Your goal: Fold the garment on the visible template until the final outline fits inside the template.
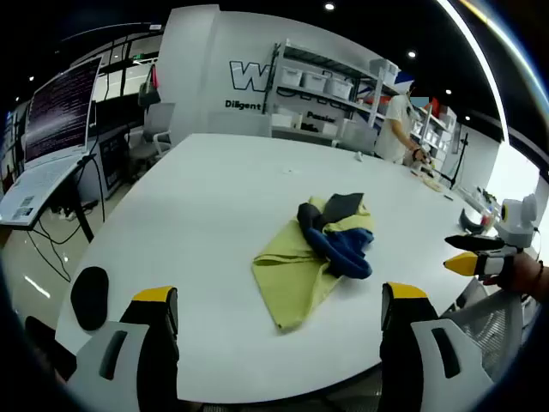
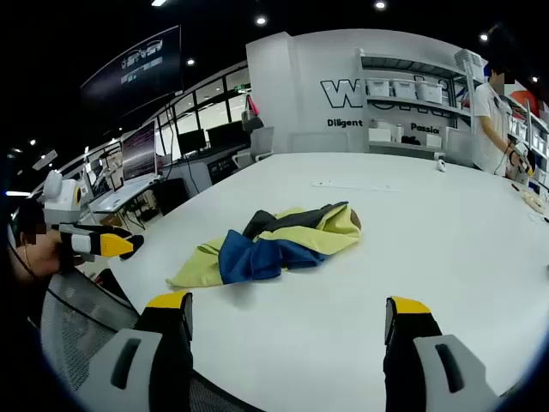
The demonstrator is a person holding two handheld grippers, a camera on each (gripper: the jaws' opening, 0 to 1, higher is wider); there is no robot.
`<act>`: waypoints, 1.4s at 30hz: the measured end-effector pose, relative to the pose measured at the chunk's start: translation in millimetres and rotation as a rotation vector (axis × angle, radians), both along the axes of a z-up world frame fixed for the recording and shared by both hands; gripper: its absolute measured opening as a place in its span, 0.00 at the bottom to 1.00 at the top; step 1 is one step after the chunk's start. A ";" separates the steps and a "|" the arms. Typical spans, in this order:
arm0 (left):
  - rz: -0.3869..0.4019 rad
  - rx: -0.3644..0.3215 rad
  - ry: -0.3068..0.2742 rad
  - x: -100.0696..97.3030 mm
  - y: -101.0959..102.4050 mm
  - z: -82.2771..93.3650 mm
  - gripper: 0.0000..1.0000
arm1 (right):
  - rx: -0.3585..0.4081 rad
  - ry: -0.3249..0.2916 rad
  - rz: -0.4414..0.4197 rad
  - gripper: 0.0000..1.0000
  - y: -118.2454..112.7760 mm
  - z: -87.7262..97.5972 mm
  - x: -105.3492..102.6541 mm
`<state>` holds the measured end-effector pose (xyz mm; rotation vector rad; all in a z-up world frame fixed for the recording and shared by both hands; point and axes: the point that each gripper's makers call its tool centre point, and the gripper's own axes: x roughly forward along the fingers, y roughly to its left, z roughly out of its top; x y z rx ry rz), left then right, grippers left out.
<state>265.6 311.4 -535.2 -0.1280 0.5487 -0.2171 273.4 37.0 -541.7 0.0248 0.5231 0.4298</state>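
Observation:
A crumpled garment (image 1: 324, 251) in yellow-green, blue and dark grey lies bunched on the white table (image 1: 206, 206); it also lies mid-table in the right gripper view (image 2: 270, 243). My left gripper (image 1: 279, 313) hovers open at the table's near edge, short of the garment, with nothing between its jaws. My right gripper (image 2: 287, 322) is open too, above the near edge and apart from the cloth. The right gripper (image 1: 480, 255) enters the left gripper view from the right. The left gripper (image 2: 99, 242) enters the right gripper view from the left. No template outline is discernible on the table.
A black chair part (image 1: 89, 296) sits past the table's left edge. A mesh chair back (image 2: 73, 330) stands by the near edge. A person (image 1: 399, 129) works at shelving (image 1: 326, 86) behind the table. Desks with monitors (image 1: 60, 107) stand at the left.

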 end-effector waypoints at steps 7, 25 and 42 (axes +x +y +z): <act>-0.001 0.004 -0.001 -0.5 -0.2 -0.2 0.93 | 0.010 0.002 -0.003 0.92 -0.2 0.7 -0.6; -0.007 -0.023 0.003 -2.6 -2.4 0.1 0.94 | 0.008 0.008 0.003 0.91 -0.1 -0.3 -2.0; -0.010 0.001 -0.001 -3.5 -2.3 -0.2 0.97 | 0.006 0.012 0.018 0.92 2.4 -1.0 -3.7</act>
